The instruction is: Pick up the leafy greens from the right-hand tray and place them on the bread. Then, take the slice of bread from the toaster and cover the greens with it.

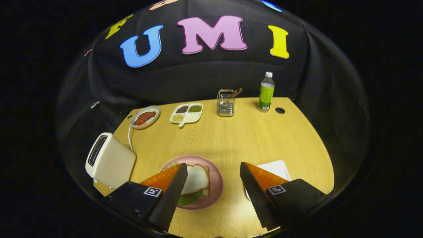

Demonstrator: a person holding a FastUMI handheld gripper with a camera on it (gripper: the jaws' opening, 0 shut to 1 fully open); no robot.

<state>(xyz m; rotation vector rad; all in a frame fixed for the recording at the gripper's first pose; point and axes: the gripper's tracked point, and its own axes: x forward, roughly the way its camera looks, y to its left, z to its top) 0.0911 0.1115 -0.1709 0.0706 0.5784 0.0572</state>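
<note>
Bread slice sits on top of leafy greens on pink plate, green edge poking out at the near side. Looks like the cover slice is already down, so task reads as done or nearly so; can't tell if there's a bottom slice under the greens. Gripper is spread wide, holding nothing, raised over the table with its left finger partly hiding the plate's left side. White tray on the right, behind the right finger, shows no greens on its visible part. White toaster left of the plate, slot facing up, no bread visibly sticking out; cord runs far. Far side: plate of red meat, divided dish of beans, wire utensil holder, green-labelled bottle, all well apart from the work area.
</note>
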